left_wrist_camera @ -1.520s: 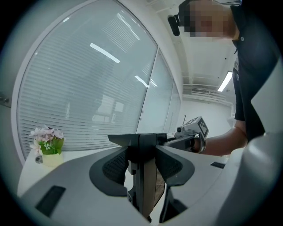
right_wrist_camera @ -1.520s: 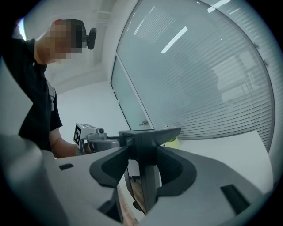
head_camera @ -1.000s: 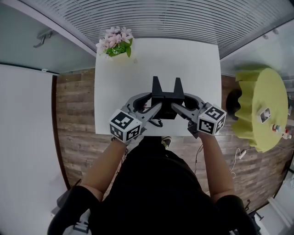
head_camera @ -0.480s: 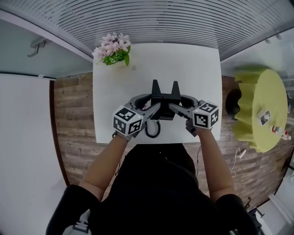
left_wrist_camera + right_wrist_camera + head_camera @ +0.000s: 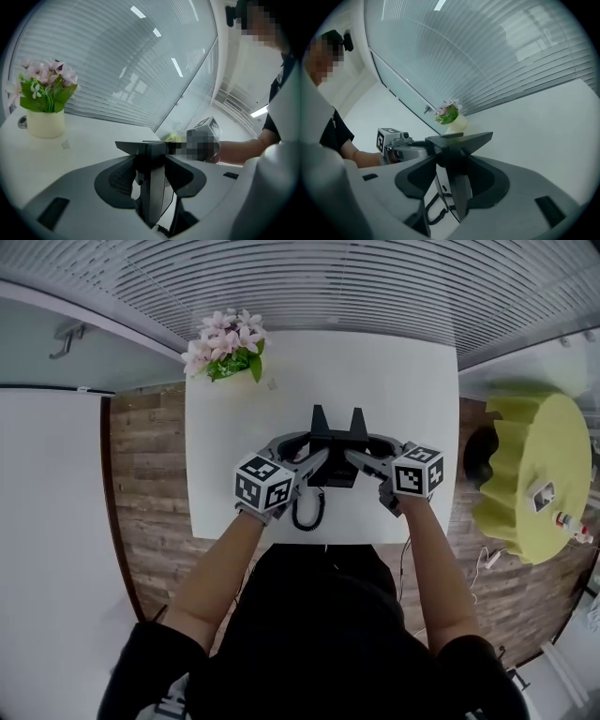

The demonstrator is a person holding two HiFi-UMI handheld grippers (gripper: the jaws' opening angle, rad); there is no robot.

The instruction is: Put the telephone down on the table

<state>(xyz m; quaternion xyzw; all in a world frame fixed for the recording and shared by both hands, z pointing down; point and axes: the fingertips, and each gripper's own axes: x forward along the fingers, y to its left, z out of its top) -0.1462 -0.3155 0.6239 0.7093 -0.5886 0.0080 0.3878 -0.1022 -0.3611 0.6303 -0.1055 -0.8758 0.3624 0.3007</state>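
Observation:
A black telephone [image 5: 336, 448] with two upright prongs hangs just over the white table [image 5: 403, 381], near its front edge. My left gripper [image 5: 307, 459] is shut on its left side, my right gripper [image 5: 364, 459] on its right side. Seen along the left gripper [image 5: 151, 164], the telephone's dark edge [image 5: 153, 187] is pinched between the grey jaws. The right gripper view shows the same: the right gripper [image 5: 454, 164] clamps the telephone [image 5: 458, 183]. The coiled black cord [image 5: 307, 508] loops down below the telephone onto the table. Whether the telephone's base touches the table is hidden.
A pot of pink flowers [image 5: 225, 341] stands at the table's far left corner. A round yellow-green table [image 5: 532, 474] with small items is off to the right. Wooden floor [image 5: 145, 474] flanks the table; window blinds run behind it.
Both grippers have sunk with the telephone toward the table and shifted slightly away from the body. The cord's loop now shows below the telephone on the tabletop.

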